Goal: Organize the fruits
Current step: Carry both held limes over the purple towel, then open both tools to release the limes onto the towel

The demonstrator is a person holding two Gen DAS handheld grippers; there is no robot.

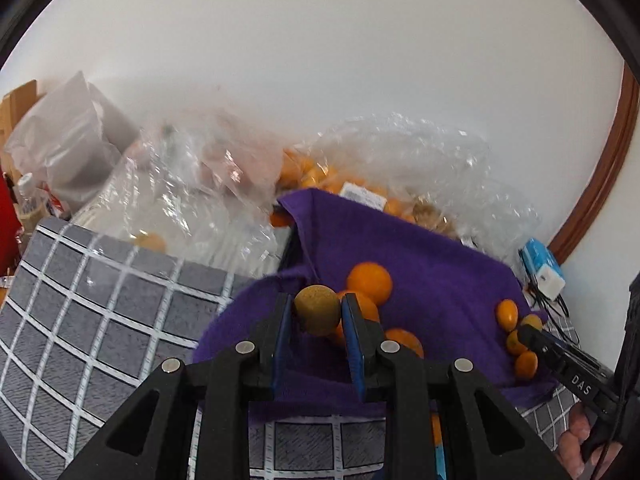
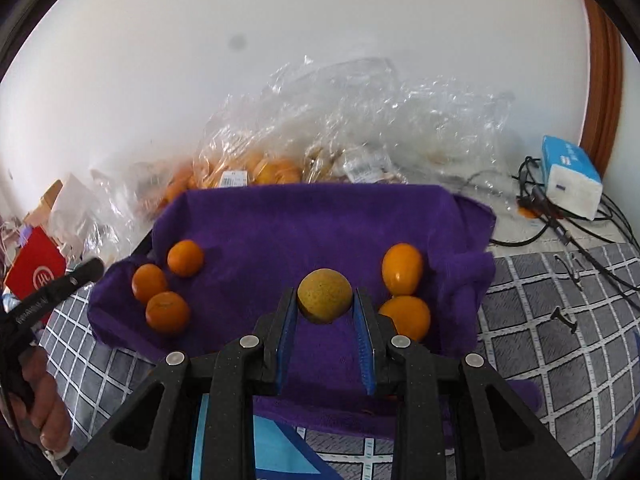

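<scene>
My left gripper [image 1: 317, 306] is shut on a brownish-yellow round fruit [image 1: 317, 310], held above the purple towel [image 1: 432, 280]. Small oranges [image 1: 369, 283] lie on the towel just beyond it, and oval orange fruits [image 1: 507, 314] lie at its right. My right gripper [image 2: 325, 300] is shut on a yellow-green round fruit [image 2: 325, 295] over the same purple towel [image 2: 300, 224]. Three small oranges [image 2: 167, 312] lie at the towel's left, two larger orange fruits [image 2: 402, 269] at its right. The left gripper's finger [image 2: 86, 270] shows at the left edge of the right wrist view.
Clear plastic bags with more oranges [image 2: 276, 172] lie behind the towel against the white wall. A grey checked cloth [image 1: 100, 300] covers the surface. A blue-white tissue pack [image 2: 570, 178] and black cables [image 2: 576, 232] lie at right. A red box [image 2: 34, 268] sits at left.
</scene>
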